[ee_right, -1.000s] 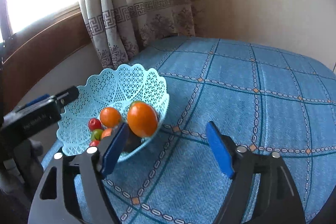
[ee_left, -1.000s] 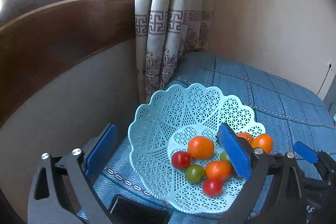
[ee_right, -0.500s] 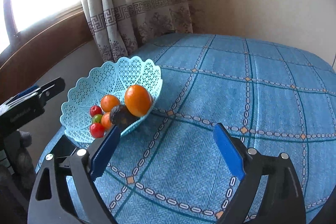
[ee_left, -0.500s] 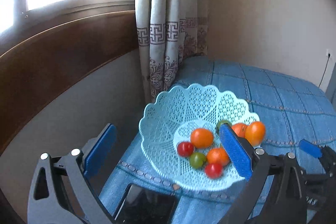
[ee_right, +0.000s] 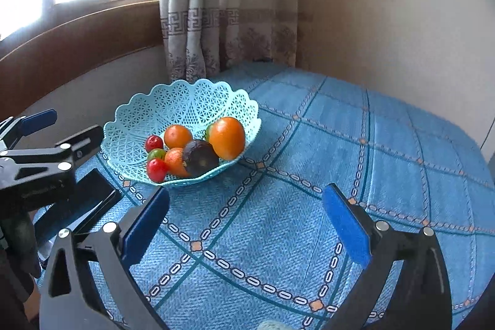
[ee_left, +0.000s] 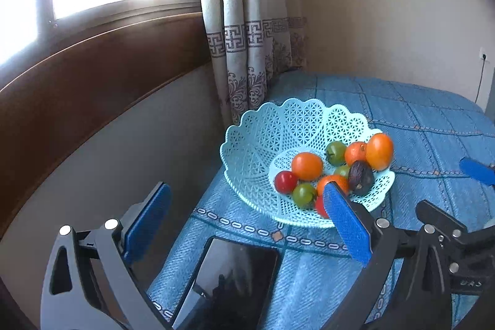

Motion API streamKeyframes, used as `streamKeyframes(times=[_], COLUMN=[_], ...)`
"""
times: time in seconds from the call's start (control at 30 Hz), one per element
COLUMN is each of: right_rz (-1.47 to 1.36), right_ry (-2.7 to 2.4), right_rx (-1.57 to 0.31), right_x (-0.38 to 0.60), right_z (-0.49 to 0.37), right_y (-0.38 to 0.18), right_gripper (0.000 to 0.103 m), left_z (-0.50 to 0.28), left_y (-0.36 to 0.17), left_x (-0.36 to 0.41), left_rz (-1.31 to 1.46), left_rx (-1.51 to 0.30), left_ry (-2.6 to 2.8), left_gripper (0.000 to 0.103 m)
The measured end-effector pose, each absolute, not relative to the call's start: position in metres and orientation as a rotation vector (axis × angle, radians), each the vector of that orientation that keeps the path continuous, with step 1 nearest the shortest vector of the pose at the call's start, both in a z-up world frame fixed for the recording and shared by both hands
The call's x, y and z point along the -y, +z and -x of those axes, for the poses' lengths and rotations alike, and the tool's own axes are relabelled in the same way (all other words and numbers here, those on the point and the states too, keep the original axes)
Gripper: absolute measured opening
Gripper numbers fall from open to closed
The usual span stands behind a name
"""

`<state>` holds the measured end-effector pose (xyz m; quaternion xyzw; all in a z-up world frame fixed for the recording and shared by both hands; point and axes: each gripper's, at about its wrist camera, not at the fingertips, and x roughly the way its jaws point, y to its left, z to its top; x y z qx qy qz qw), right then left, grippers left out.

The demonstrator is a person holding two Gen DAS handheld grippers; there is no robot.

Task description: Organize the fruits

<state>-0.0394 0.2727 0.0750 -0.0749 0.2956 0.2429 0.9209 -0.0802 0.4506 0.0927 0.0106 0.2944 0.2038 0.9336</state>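
Observation:
A light blue lattice basket (ee_left: 266, 138) (ee_right: 185, 101) stands on the blue patterned cloth near the curtain. It holds several fruits: a large orange fruit (ee_left: 379, 151) (ee_right: 227, 137), a dark avocado-like fruit (ee_left: 360, 177) (ee_right: 199, 157), smaller orange, red and green ones. My left gripper (ee_left: 244, 225) is open and empty, below and left of the basket. Its right pad hides part of a red fruit. My right gripper (ee_right: 244, 225) is open and empty over bare cloth in front of the basket. The left gripper (ee_right: 40, 141) also shows in the right wrist view.
A black phone (ee_left: 229, 277) (ee_right: 80, 203) lies on the cloth in front of the basket. The table (ee_right: 386, 175) ends at the wall on the left. A curtain (ee_left: 253, 30) hangs behind, under a window with a brown sill.
Both grippers have drawn back and up from the basket. The dark fruit and the phone have come into plain sight.

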Motion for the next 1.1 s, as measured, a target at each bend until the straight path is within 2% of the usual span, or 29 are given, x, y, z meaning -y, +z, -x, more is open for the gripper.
streamKeyframes(times=[1.1], right_rz=[0.238], right_ry=[0.495], right_rx=[-0.642], right_x=[-0.293], right_z=[0.039], right_y=[0.066], right_gripper=[0.098], left_z=[0.075], left_y=[0.080], left_x=[-0.446], left_rz=[-0.032], left_rx=[-0.607], left_ry=[0.407], left_gripper=[0.100])
